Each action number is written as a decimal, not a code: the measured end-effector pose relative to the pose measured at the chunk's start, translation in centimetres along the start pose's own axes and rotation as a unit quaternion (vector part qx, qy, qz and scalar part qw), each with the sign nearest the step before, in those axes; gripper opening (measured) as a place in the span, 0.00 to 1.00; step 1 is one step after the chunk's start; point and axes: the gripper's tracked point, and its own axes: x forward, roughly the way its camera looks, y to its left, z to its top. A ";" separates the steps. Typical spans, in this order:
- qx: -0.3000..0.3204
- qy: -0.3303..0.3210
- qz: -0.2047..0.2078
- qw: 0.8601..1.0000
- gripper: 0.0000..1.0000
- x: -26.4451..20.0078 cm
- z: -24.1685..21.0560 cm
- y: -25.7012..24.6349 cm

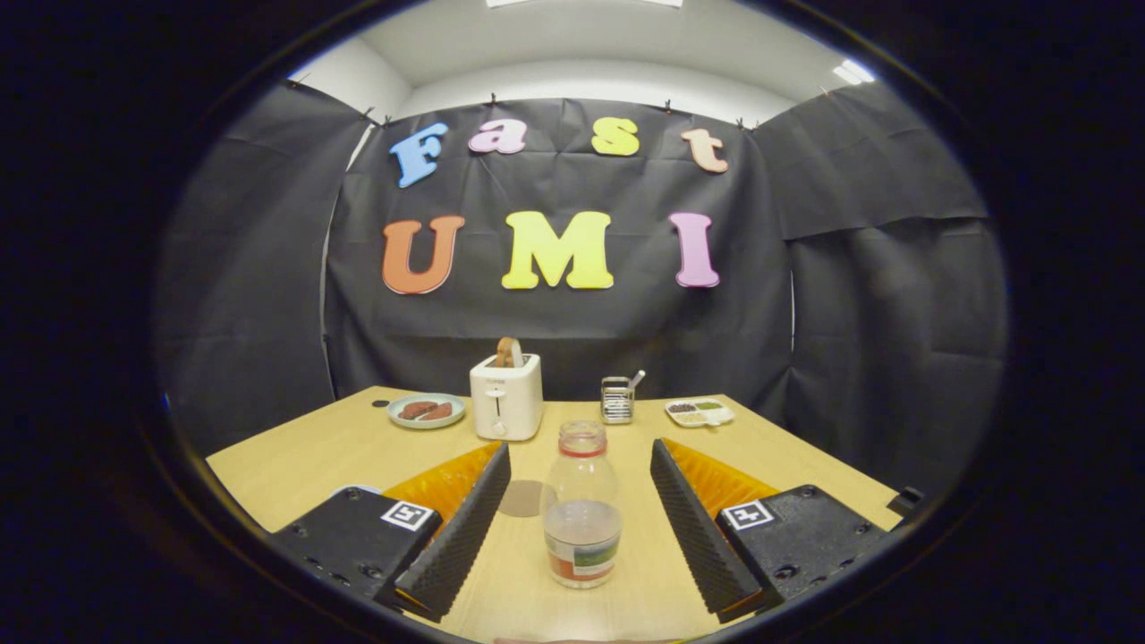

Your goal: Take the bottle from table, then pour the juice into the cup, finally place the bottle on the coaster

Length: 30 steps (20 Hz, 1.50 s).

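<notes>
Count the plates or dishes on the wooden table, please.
2. A round pale-green plate holding brown pieces lies left of the white toaster; a white divided dish lies right of the metal holder. The open gripper flanks the clear plastic bottle.

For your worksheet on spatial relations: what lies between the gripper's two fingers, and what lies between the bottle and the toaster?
In the gripper view, the open gripper has the bottle standing upright between its fingers, touching neither. Between bottle and toaster lies bare table.

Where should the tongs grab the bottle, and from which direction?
Grip the bottle on its straight lower body, around the liquid line and label, not the narrower neck. It stands upright, uncapped, between the open tongs, touching neither finger, so approach level from the near side and close on both flanks, keeping it vertical.
</notes>
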 end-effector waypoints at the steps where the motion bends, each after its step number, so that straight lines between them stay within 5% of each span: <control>1: 0.001 -0.002 0.001 1.000 1.00 0.2 -0.5 0.0; 22: -0.012 0.016 -0.017 1.000 1.00 4.9 -9.1 -1.0; 26: 0.006 0.040 -0.030 0.999 0.82 5.5 -9.5 -1.7; 30: -0.030 0.052 -0.041 0.997 0.79 5.0 -8.9 -1.6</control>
